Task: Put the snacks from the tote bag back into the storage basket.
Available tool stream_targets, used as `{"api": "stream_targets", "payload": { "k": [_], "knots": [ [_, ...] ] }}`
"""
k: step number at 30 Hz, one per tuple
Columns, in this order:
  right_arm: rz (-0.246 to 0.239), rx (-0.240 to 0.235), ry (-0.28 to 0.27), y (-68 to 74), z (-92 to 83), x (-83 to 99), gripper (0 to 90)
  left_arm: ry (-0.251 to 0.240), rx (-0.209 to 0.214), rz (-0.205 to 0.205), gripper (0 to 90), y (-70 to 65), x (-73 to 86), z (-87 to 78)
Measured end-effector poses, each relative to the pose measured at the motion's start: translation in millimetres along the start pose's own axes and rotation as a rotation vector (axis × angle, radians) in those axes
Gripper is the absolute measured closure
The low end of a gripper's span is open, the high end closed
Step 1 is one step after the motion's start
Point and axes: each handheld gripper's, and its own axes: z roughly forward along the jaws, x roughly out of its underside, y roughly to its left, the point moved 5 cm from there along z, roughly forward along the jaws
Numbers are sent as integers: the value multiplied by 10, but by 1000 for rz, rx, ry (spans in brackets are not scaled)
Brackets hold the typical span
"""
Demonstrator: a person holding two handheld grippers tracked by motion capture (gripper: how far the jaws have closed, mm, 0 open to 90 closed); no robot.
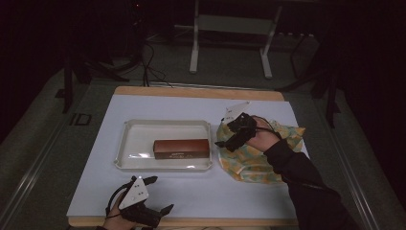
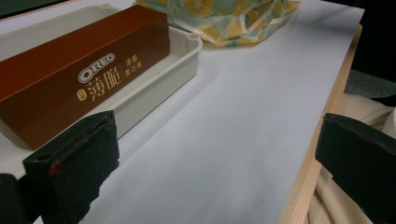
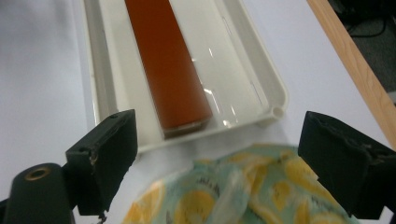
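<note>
A brown Oreo box [image 1: 182, 149] [image 2: 79, 70] [image 3: 170, 65] lies lengthwise in the right half of a white tray [image 1: 129, 143] [image 2: 187, 44] [image 3: 261, 84]. Right of the tray lies a crumpled lemon-print cloth [image 1: 253, 160] [image 2: 224, 18] [image 3: 233, 191]. My right gripper [image 1: 224, 132] [image 3: 219, 158] hovers over the cloth's left edge, pointing at the tray's right end, open with nothing between its jaws. My left gripper [image 1: 160, 195] [image 2: 217, 154] rests by the table's front edge, below the tray, open and empty.
A white sheet [image 1: 201, 191] covers the wooden tabletop [image 1: 201, 92], whose edge shows at the back and the front. Beyond the table stand a white frame [image 1: 230, 24] and floor cables [image 1: 151, 62]. In the left gripper view, light fabric [image 2: 336, 196] shows past the wooden edge.
</note>
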Motion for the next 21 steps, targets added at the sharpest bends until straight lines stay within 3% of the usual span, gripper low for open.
{"api": "stream_targets", "payload": {
  "k": [3,6,13,14,16,21],
  "knots": [
    [-2,38,19,8,-21,95,116,-4,-2,-3,0,7,-2,-6],
    [36,69,9,15,-70,162,117,-4,-4,-2,0,8,-1,-6],
    [114,222,-12,-13,-206,360,121,-4,-4,-3,0,8,-2,-5],
    [114,222,-12,-13,-206,360,121,-4,-4,-3,0,8,-2,-5],
    [141,274,-47,-58,-313,447,121,-2,-5,-2,0,7,-2,-1],
    [205,311,-82,-99,-460,605,121,-2,-5,-3,0,7,-1,2]
  ]
}}
